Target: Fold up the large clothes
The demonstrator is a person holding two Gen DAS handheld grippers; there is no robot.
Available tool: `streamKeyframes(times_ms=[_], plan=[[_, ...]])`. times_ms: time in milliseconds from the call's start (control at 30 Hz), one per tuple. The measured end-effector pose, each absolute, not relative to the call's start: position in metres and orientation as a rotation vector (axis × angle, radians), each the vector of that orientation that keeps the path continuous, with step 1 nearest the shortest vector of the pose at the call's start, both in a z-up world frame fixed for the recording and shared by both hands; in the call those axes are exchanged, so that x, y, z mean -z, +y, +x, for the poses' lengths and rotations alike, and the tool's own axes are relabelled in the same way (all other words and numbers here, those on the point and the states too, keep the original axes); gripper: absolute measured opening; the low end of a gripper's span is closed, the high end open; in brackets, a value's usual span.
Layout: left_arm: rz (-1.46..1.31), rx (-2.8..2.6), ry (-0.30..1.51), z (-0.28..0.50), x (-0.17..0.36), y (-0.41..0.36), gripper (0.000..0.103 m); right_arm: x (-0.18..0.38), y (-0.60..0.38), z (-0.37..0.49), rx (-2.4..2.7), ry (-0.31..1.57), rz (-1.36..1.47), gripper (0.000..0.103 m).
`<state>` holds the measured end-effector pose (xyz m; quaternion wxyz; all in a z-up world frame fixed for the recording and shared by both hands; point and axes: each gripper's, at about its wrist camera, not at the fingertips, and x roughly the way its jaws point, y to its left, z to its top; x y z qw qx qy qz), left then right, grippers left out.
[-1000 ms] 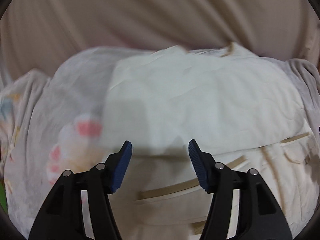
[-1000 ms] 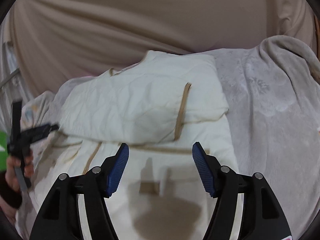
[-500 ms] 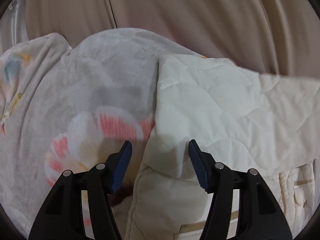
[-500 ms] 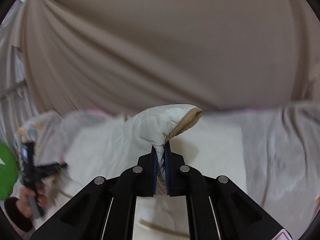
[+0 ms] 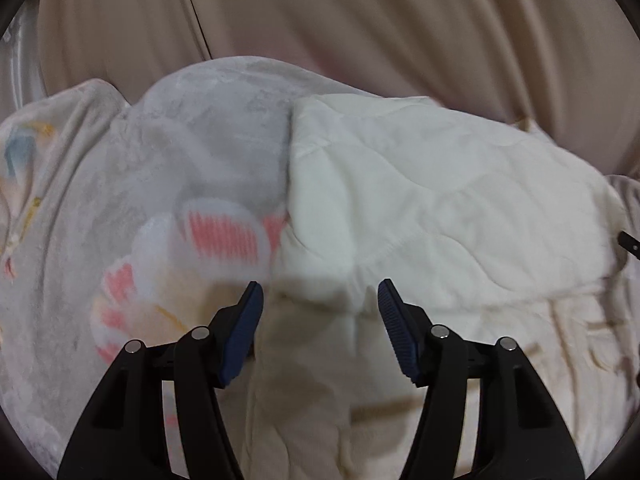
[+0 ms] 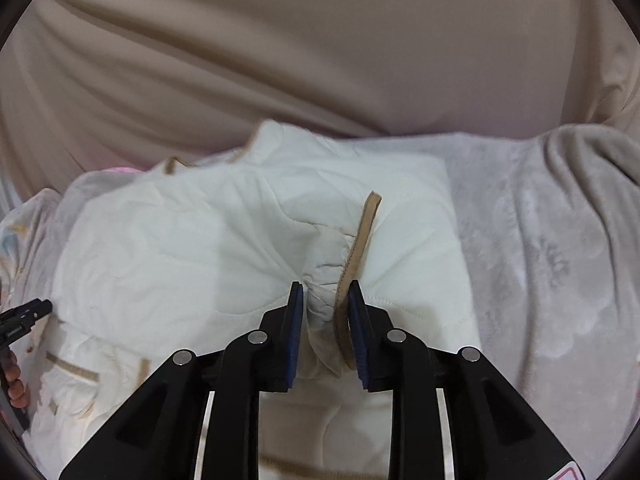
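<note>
Right wrist view — our right gripper (image 6: pixel 325 322) pinches the soft cream quilted jacket (image 6: pixel 192 256) at its tan-trimmed edge (image 6: pixel 356 248); left gripper (image 5: pixel 320 334) gapes — bulky, floppy, we'd grab seams.

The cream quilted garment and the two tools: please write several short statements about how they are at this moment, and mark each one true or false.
1. The right tool has a bunched fold of the cream quilted garment between its pads, with the tan trim running into it. True.
2. The left tool is clamped on the garment. False: its pads stand wide apart and hold nothing.
3. The garment lies on a grey fleece blanket. True.
4. The blanket is plain grey everywhere. False: the left wrist view shows a pink-and-white print on it.
5. A beige curtain hangs behind. True.
</note>
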<state>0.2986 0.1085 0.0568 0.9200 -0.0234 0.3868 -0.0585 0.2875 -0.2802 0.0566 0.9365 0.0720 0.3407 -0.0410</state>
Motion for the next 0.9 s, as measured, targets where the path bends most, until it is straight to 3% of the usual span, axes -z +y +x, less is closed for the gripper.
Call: streamKeyframes(times_ms=[200, 400, 500, 567, 600, 667, 700, 833, 900], plan=[[-0.104, 0.249, 0.853, 0.289, -0.052, 0.083, 0.060, -0.061, -0.234, 0.264, -0.142, 0.739, 0.155, 0.029], [0.007, 0.190, 0.874, 0.317, -0.032, 0.047, 0.061, -0.039, -0.162, 0.290, -0.210, 0.774, -0.076, 0.028], [-0.030, 0.187, 0.875, 0.321, -0.030, 0.064, 0.061, -0.025, -0.195, 0.300, -0.091, 0.813, -0.134, 0.014], [-0.013, 0.155, 0.860, 0.318, -0.032, 0.075, 0.061, -0.028, -0.233, 0.297, 0.020, 0.794, -0.126, 0.011], [-0.008, 0.148, 0.852, 0.317, -0.033, 0.079, 0.061, -0.034, -0.264, 0.294, 0.099, 0.784, -0.092, 0.013], [-0.013, 0.136, 0.837, 0.312, -0.037, 0.089, 0.061, -0.046, -0.318, 0.287, 0.201, 0.767, 0.010, 0.041], [-0.014, 0.116, 0.818, 0.307, -0.043, 0.093, 0.060, -0.053, -0.341, 0.280, 0.224, 0.751, 0.074, 0.049], [-0.020, 0.097, 0.697, 0.288, -0.076, 0.102, 0.062, -0.095, -0.359, 0.250, 0.308, 0.634, 0.099, 0.048], [0.000, 0.091, 0.667, 0.285, -0.087, 0.099, 0.078, -0.113, -0.336, 0.244, 0.239, 0.590, 0.056, 0.048]])
